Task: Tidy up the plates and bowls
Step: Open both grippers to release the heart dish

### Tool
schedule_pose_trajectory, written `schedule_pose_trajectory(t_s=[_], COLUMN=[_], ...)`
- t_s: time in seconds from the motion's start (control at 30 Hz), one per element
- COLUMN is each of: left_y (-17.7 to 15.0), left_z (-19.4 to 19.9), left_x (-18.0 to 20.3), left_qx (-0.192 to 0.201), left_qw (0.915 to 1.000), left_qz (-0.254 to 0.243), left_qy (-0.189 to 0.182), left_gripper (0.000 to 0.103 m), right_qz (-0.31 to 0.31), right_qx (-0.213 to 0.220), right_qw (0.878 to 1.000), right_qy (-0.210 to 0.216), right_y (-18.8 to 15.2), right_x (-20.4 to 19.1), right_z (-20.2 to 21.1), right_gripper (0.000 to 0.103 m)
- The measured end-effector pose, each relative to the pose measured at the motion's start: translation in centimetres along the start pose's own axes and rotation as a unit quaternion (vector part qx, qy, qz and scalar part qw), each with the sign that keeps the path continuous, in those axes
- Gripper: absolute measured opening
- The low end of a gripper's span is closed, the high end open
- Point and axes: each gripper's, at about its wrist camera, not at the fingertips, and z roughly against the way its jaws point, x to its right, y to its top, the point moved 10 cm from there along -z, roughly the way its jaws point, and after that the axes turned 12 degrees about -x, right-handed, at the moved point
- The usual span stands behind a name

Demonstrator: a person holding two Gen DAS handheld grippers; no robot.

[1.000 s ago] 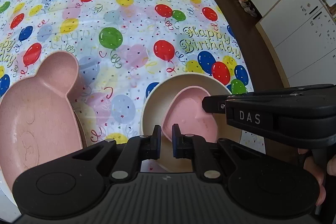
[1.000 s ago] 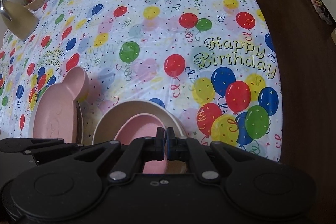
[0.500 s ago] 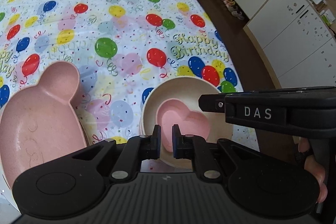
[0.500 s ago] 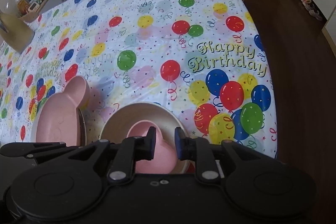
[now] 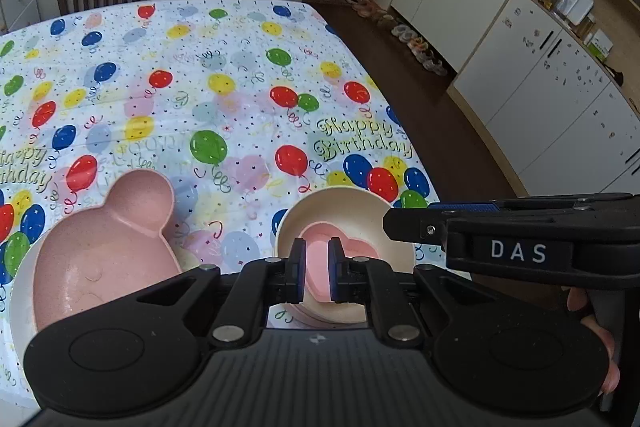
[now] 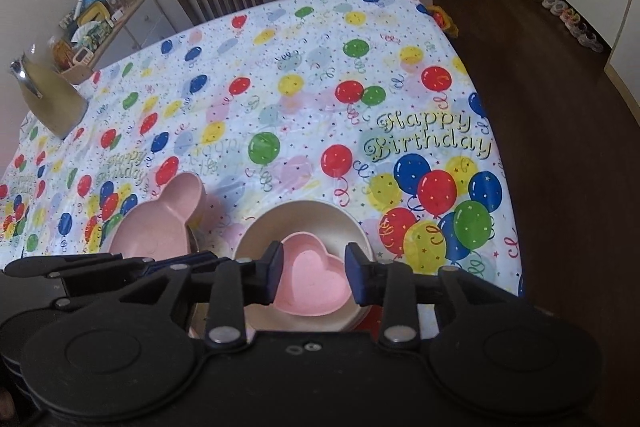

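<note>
A pink heart dish [image 6: 316,277] sits in a cream bowl [image 6: 308,217]. Beside it lies a pink bear plate [image 5: 100,255]. The left gripper [image 5: 317,263] is closed and empty; the right gripper [image 6: 316,269] is opening, holding nothing.

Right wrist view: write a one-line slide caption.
Right claw, opening, hangs above the pink heart bowl nested in a cream bowl on the balloon tablecloth.

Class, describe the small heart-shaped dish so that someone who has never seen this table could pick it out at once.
Find the table with the balloon-print Happy Birthday cloth. At its near edge, just left of the big balloon cluster, sits a round cream bowl, and the heart-shaped dish lies inside it. It is pink like the bear-shaped plate to its left, but smaller, and it alone is nested in a bowl.
</note>
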Motion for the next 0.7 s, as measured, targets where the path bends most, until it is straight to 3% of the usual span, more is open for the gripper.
schedule_pose_trajectory(t_s=[0.27,0.33,0.43,0.5,0.57,0.63,0.7], left_y=[-0.9,-1.1,-1.5,-1.6,-1.7,-2.1,-2.6], left_z=[1.3,1.4,1.0,0.7,0.2,-0.8,-1.9], left_x=[0.1,-0.2,-0.6,-0.9,-1.0,-1.2,-1.6], left_qx=[0.021,0.027,0.026,0.026,0.021,0.003,-0.013], left_qw=[0.9994,0.9990,0.9981,0.9969,0.9958,0.9937,0.9901], left_qz=[0.018,0.027,0.049,0.066,0.085,0.110,0.139], left_qy=[0.019,0.025,0.027,0.033,0.029,0.020,0.016], left_gripper=[0.011,0.016,0.035,0.062,0.068,0.069,0.069], right_qz=[0.027,0.034,0.043,0.044,0.039,0.031,0.012], right_qx=[0.030,0.039,0.038,0.028,0.019,0.002,-0.015], right_qw=[0.999,0.998,0.998,0.998,0.999,0.999,1.000], right_qy=[0.023,0.026,0.025,0.021,0.017,0.017,0.019], right_y=[-0.2,-0.3,-0.5,-0.5,-0.4,-0.3,-0.2], right_x=[0.0,0.3,1.1,1.7,2.3,2.8,3.5], right_z=[1.9,2.4,2.4,2.0,1.6,0.8,-0.2], right_gripper=[0.041,0.047,0.058,0.060,0.065,0.076,0.080])
